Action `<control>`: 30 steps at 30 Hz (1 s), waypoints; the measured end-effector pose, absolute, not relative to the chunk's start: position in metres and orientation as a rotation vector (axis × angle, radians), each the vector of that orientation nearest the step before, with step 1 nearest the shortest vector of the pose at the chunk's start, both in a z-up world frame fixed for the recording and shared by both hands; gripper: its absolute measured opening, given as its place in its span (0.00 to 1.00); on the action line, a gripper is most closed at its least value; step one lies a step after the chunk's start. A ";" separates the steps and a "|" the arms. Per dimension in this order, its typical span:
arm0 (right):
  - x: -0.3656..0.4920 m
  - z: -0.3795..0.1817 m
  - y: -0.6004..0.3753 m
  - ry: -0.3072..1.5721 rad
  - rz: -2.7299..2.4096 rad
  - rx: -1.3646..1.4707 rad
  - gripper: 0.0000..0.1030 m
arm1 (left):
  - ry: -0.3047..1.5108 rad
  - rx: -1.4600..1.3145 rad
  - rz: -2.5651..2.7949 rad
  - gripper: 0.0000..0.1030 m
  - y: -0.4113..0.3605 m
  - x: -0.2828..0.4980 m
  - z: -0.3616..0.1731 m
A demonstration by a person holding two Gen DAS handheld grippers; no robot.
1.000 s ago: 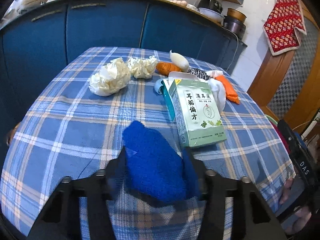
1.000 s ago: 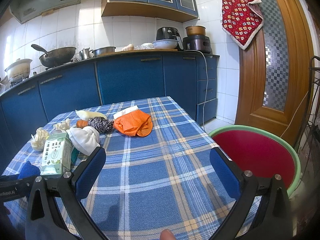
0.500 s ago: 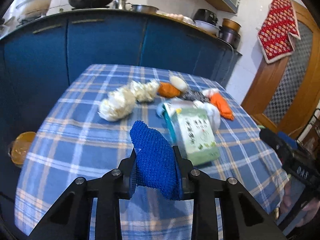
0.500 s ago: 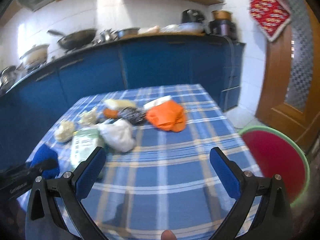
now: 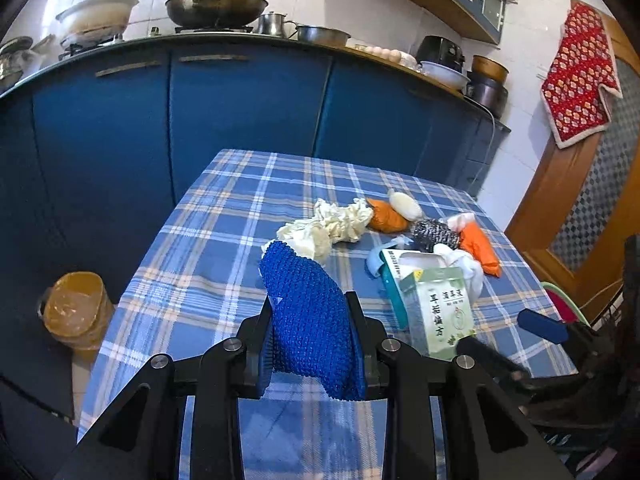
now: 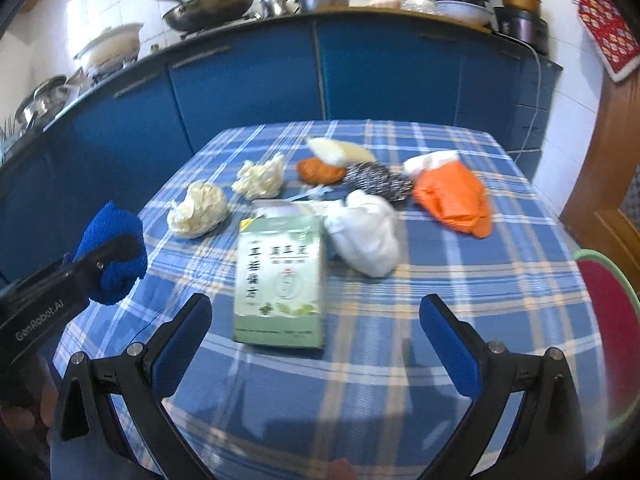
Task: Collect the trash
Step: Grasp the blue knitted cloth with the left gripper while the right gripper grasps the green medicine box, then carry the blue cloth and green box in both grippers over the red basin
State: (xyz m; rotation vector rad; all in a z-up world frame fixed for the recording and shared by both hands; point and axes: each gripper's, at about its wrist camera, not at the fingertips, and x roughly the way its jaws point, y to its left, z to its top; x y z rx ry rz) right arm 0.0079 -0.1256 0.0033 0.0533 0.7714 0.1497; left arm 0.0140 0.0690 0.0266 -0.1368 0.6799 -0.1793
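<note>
Carton [image 6: 280,276] as landmark: pale green medicine box, thin card, top flap torn open, lying flat on the plaid-clothed counter [image 6: 460,280]. Long axis runs away from the right gripper [image 6: 316,322], nearly in line with its fingers. Jaws of that gripper stand wide apart, empty, with the carton's near end just ahead and between them. Judged the nearer tool for this piece; a straight push forward should straddle the narrow width.

Left gripper [image 5: 312,344] sits left of the carton, jaws clamped on a blue knitted cloth [image 5: 308,316], soft, nubbly, bulging above the pads and clear of the counter.

Beyond the carton, left: two crumpled paper wads [image 6: 198,210], cream, light, crushable. Touching the carton's far right corner: white plastic bag [image 6: 366,236], slack and slippery. Further back: steel scourer [image 6: 376,178], wiry; orange lump [image 6: 320,170] with a pale oval piece resting on it; orange plastic bag [image 6: 454,198], flat and creased.

Right of the carton, off the counter edge: red basin [image 6: 608,300] with green rim, probably the drop point. Thin card may buckle under a hard squeeze.
</note>
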 end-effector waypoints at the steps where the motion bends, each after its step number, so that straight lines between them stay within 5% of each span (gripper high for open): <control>1: 0.011 0.001 -0.120 0.782 0.155 0.044 0.99 | 0.683 -0.136 -0.179 0.30 0.070 0.015 0.026; 17: 0.040 -0.025 -0.109 0.885 0.080 0.018 0.84 | 0.705 -0.148 -0.224 0.30 0.077 0.042 0.013; 21: 0.041 -0.030 -0.114 0.917 0.073 0.045 0.59 | 0.697 -0.145 -0.264 0.30 0.074 0.046 0.015; 30: 0.031 -0.020 -0.120 0.886 0.056 0.077 0.58 | 0.691 -0.102 -0.389 0.30 0.057 0.056 0.021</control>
